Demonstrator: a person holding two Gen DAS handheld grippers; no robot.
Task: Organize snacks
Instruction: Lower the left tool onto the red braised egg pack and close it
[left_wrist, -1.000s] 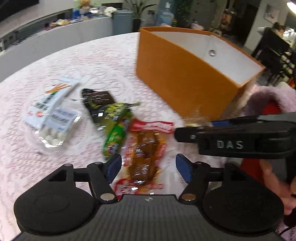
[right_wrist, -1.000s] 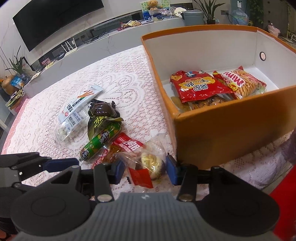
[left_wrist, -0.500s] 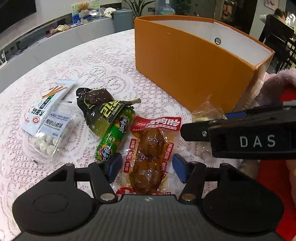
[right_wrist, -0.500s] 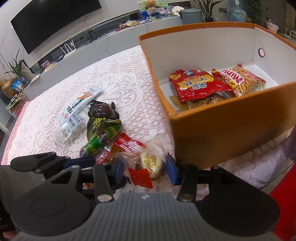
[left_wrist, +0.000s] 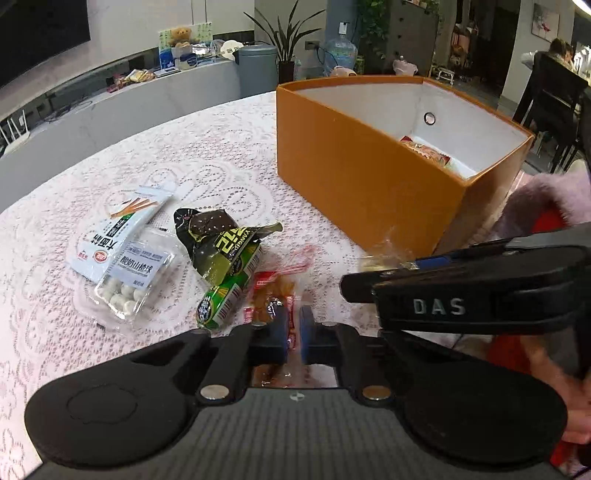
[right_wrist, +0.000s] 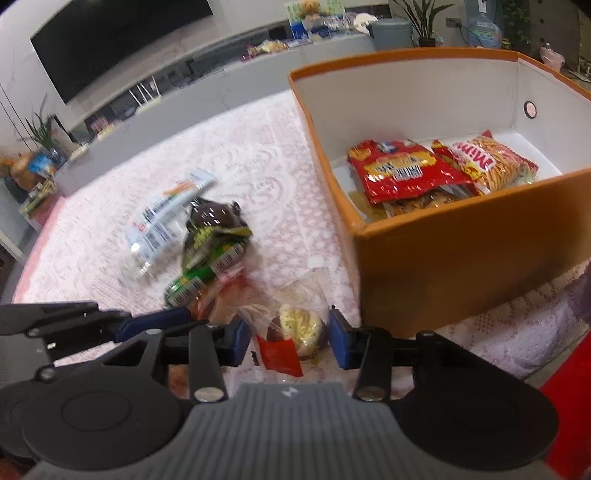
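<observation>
My left gripper is shut on the red chicken-snack pouch and lifts its near end off the lace tablecloth. My right gripper is open, its blue pads on either side of a clear bag with a pastry on the table. That bag also shows in the left wrist view. The orange box stands just right of it and holds red snack bags. A green sausage, a dark green pouch, a white stick pack and a candy-ball tray lie to the left.
The right gripper's body crosses the right of the left wrist view, close beside the left gripper. The box's near wall rises high. The round table's edge is near on the right. A grey counter lies beyond.
My left gripper closed on the red chicken-snack pouch and raised it. My right gripper stayed open around the pastry bag, shifting slightly.
</observation>
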